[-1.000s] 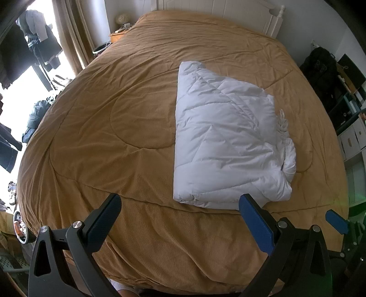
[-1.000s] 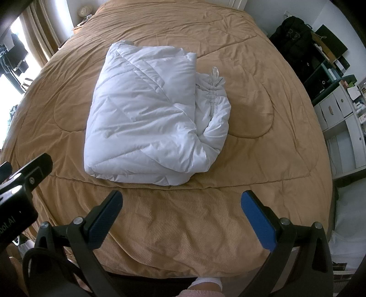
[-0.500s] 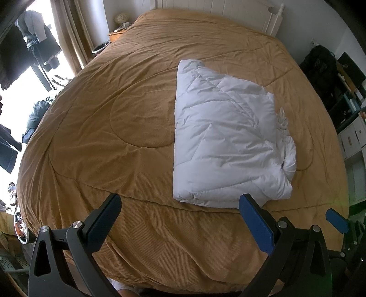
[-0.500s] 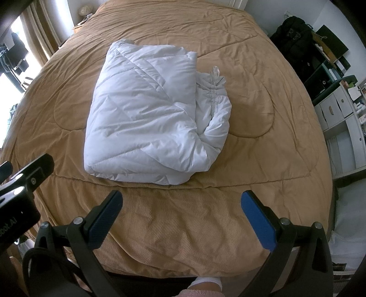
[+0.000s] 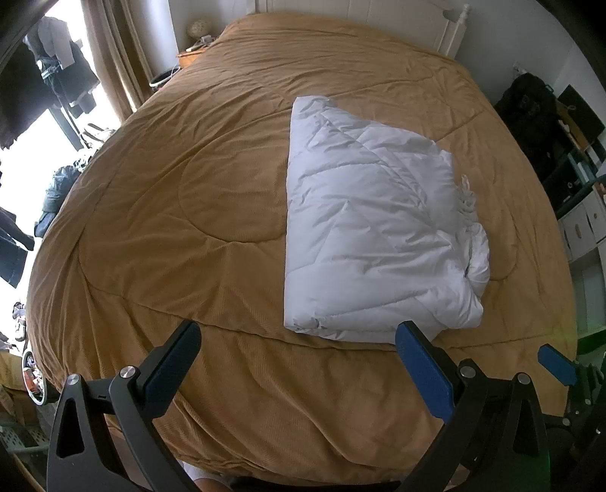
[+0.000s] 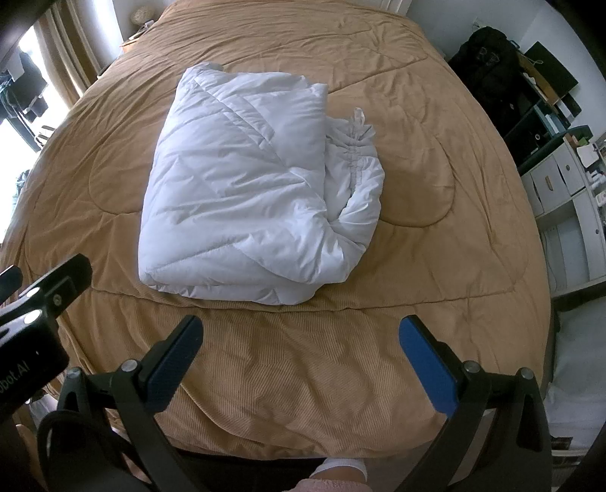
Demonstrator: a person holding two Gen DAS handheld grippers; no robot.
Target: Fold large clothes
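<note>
A white quilted puffer garment lies folded into a thick rectangle on the tan bedspread. Its bunched, gathered edge faces right. It also shows in the right wrist view, in the middle of the bedspread. My left gripper is open and empty, held above the bed's near edge, short of the garment's near left corner. My right gripper is open and empty, held near the bed's front edge just short of the garment. Neither gripper touches the garment.
A white headboard stands at the far end. A bedside table and curtains are at the left. Shelving and drawers and a black bag stand at the right. A socked foot shows below.
</note>
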